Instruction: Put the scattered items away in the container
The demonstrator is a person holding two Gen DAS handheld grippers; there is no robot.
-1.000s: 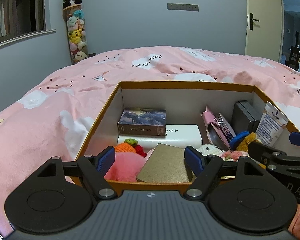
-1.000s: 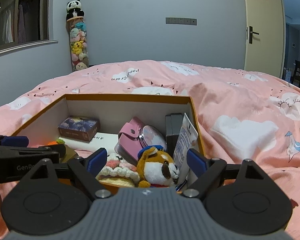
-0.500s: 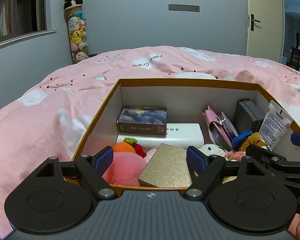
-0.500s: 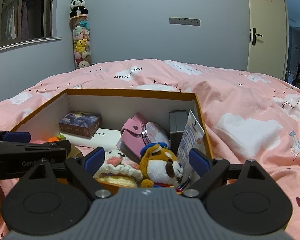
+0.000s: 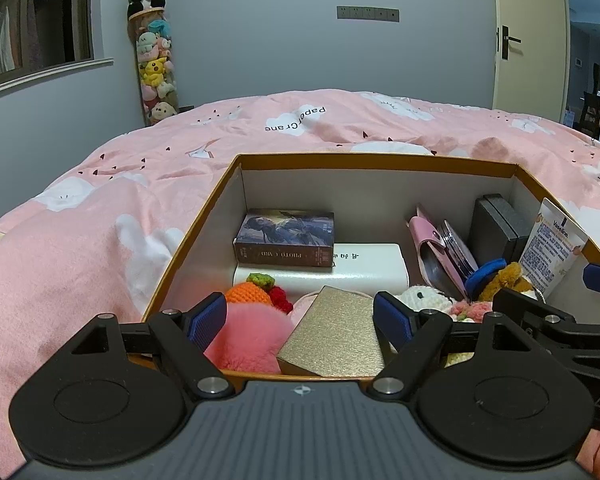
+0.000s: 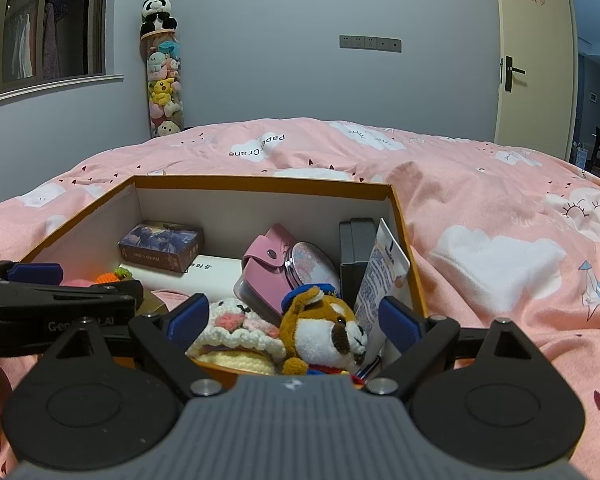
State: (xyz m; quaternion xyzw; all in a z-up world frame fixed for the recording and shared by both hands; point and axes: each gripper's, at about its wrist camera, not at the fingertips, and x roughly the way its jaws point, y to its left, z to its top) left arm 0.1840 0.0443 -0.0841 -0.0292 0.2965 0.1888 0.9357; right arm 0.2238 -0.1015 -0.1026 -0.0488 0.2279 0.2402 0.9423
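Only right view shows dog plush (image 6: 324,334), face-on

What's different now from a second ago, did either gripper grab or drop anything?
Nothing was grabbed or dropped. The left gripper has just been opening a little wider, with nothing pressed between its pads; the gold box lies below them in the container. The right gripper stays open and empty over the plush dog. The items in the container lie as before.

The white case (image 5: 364,270) is partly hidden under the card box (image 5: 284,238). The tin (image 6: 354,258) stands half behind the tube (image 6: 382,276); the tube's small print is unreadable.
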